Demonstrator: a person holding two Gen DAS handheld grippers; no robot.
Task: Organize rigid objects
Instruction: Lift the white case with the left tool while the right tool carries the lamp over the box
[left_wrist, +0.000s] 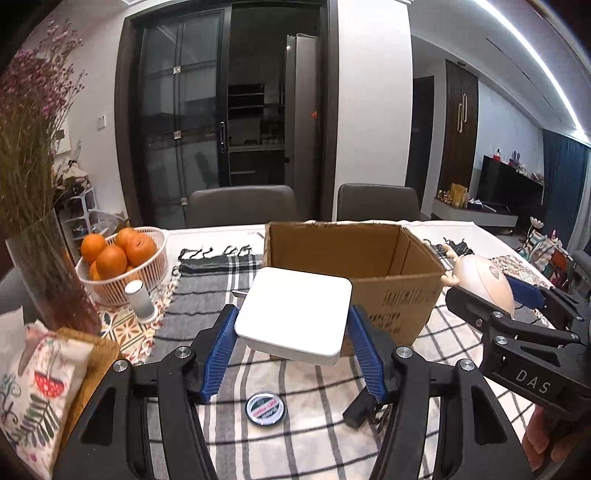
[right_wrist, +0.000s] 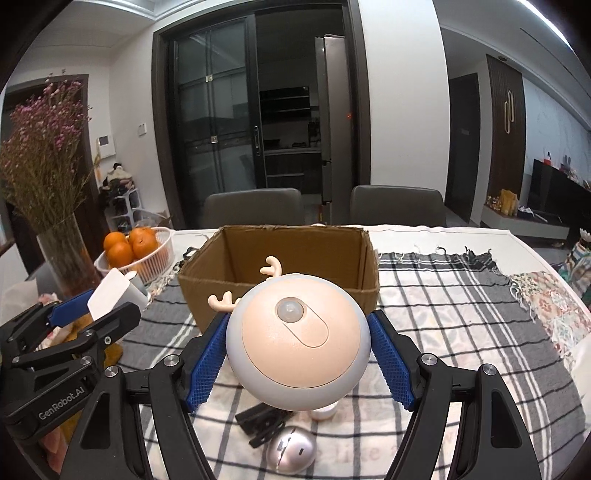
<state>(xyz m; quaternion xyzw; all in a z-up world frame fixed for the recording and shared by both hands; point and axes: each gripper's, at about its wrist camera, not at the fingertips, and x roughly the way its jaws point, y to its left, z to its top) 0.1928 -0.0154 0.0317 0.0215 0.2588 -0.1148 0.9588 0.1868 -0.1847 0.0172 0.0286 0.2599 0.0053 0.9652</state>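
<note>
My left gripper (left_wrist: 293, 323) is shut on a flat white square box (left_wrist: 295, 314) and holds it above the checked cloth, just in front of an open cardboard box (left_wrist: 395, 302). My right gripper (right_wrist: 297, 332) is shut on a round deer-shaped night light (right_wrist: 299, 343) with small antlers, held above the table in front of the same cardboard box (right_wrist: 280, 258). The right gripper with the light also shows in the left wrist view (left_wrist: 491, 295), to the right of the box. The left gripper with the white box shows in the right wrist view (right_wrist: 110, 299).
On the cloth lie a round badge tin (left_wrist: 266, 406), a black clip (left_wrist: 360, 408), a silver mouse (right_wrist: 291, 448) and black pieces (right_wrist: 260, 421). A basket of oranges (left_wrist: 122, 258), a white cylinder (left_wrist: 142, 299) and a vase of dried flowers (left_wrist: 48, 280) stand left.
</note>
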